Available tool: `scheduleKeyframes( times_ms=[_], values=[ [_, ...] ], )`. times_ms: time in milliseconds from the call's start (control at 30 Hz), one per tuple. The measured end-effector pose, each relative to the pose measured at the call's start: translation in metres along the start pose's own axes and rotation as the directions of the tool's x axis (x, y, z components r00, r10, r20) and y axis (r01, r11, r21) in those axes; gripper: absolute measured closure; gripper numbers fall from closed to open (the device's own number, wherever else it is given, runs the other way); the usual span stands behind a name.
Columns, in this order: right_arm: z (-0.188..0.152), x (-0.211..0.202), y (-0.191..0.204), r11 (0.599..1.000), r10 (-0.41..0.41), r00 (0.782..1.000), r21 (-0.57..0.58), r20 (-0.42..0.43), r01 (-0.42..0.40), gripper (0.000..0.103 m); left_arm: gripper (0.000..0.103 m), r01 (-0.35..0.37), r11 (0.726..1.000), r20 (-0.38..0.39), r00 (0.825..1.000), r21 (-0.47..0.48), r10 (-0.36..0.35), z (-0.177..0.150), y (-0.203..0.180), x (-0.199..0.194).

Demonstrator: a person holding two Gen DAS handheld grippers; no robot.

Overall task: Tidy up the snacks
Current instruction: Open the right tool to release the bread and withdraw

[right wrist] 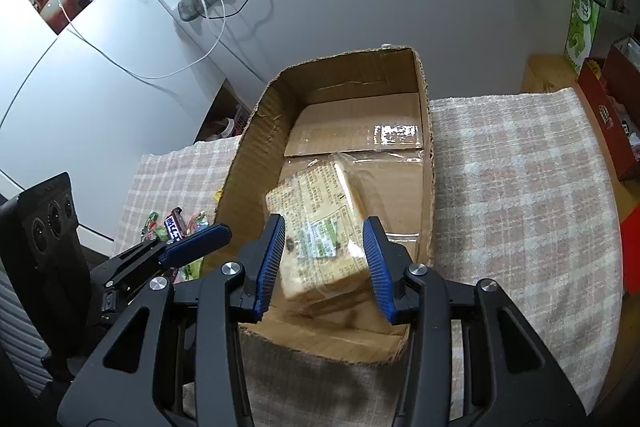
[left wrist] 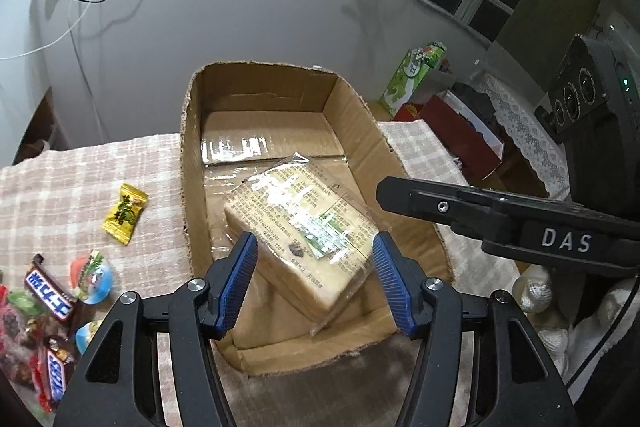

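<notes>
A clear-wrapped pack of sliced bread [left wrist: 304, 227] lies tilted inside an open cardboard box [left wrist: 192, 163] on the checked tablecloth. My left gripper [left wrist: 314, 283] is open above the box's near end, its blue pads either side of the pack without touching. My right gripper [right wrist: 326, 265] is open over the same pack [right wrist: 320, 227] in the box [right wrist: 244, 155]; its black body shows at the right of the left wrist view [left wrist: 500, 215]. Loose snacks lie left of the box: a yellow candy [left wrist: 125, 213], Snickers bars [left wrist: 50, 293] and small jelly cups [left wrist: 93, 277].
The checked cloth [right wrist: 520, 187] covers the table right of the box. A red box [left wrist: 456, 135] and a green carton [left wrist: 412, 75] stand beyond the table's right end. A grey wall with hanging cables [left wrist: 84, 27] rises behind the table.
</notes>
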State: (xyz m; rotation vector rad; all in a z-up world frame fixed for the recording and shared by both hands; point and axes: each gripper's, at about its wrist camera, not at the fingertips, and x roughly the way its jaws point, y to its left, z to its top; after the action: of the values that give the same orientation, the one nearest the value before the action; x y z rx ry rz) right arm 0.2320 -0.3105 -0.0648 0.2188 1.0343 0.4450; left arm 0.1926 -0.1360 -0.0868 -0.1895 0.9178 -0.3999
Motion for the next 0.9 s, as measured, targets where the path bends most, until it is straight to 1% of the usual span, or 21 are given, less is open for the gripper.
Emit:
scheduleKeyframes(
  times_ms=[200,433,567,667,800,900],
  values=[
    [-0.008,-0.014,0.017,0.999,-0.007,1.0,-0.031,0.021,0.007,0.06,0.043,0.0,1.0,0.035,0.999,0.001,0.0,-0.004,0.001,-0.022],
    [-0.022,-0.028,0.051,0.996,0.005,0.999,-0.094,0.042,-0.001,0.06,0.041,-0.026,1.0,0.096,0.995,0.005,0.025,-0.013,0.011,-0.058],
    [-0.034,-0.031,0.073,0.991,0.015,0.999,-0.137,0.043,-0.009,0.058,0.041,-0.045,0.999,0.136,0.99,-0.014,0.046,-0.019,0.025,-0.082],
    [-0.043,-0.033,0.089,0.984,0.019,0.999,-0.178,0.046,-0.011,0.049,0.041,-0.076,0.997,0.164,0.983,-0.02,0.079,-0.027,0.037,-0.1],
    [-0.055,-0.034,0.11,0.974,0.034,0.999,-0.226,0.041,-0.023,0.048,0.041,-0.102,0.993,0.181,0.977,-0.054,0.111,-0.04,0.06,-0.121],
    [-0.064,-0.032,0.123,0.966,0.057,0.998,-0.253,0.024,-0.049,0.048,0.041,-0.12,0.988,0.192,0.972,-0.093,0.136,-0.052,0.078,-0.137]
  ],
)
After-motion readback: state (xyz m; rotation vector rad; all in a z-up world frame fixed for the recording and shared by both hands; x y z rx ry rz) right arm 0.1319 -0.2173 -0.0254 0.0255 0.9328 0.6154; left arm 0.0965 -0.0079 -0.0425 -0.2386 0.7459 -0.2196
